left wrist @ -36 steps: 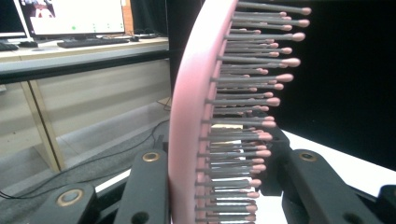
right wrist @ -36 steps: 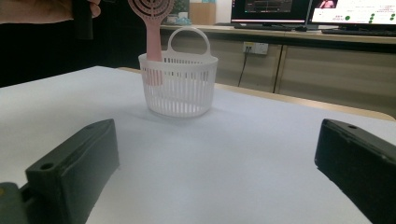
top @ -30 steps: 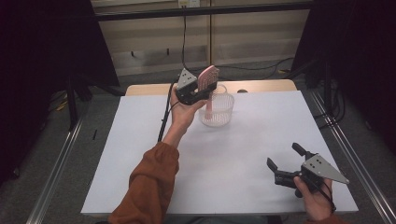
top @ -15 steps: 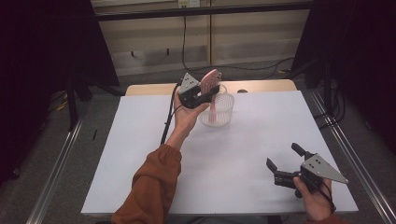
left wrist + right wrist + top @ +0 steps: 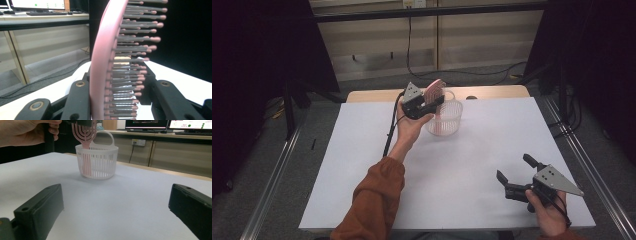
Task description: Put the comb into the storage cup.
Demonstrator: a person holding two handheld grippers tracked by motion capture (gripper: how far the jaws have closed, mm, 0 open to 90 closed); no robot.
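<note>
A pink hairbrush (image 5: 436,90) stands upright, its handle down inside a white slatted basket (image 5: 447,120) at the back middle of the table. My left gripper (image 5: 434,100) is shut on the brush's head just above the basket rim. In the left gripper view the brush (image 5: 102,62) fills the gap between the black jaws, bristles pointing right, with my left gripper (image 5: 121,100) clamped on it. My right gripper (image 5: 513,167) rests low at the table's front right, open with nothing in it. Its view shows the basket (image 5: 97,165) and the brush (image 5: 83,135) beyond my right gripper (image 5: 116,205).
The white table (image 5: 362,150) has bare surface between the basket and the right gripper. A wooden strip (image 5: 492,92) runs along its far edge. Metal rails (image 5: 272,175) flank both sides. Desks with monitors (image 5: 150,125) stand beyond the table.
My left gripper has sunk a little with the brush, so the handle sits deeper in the basket. The right gripper has kept still.
</note>
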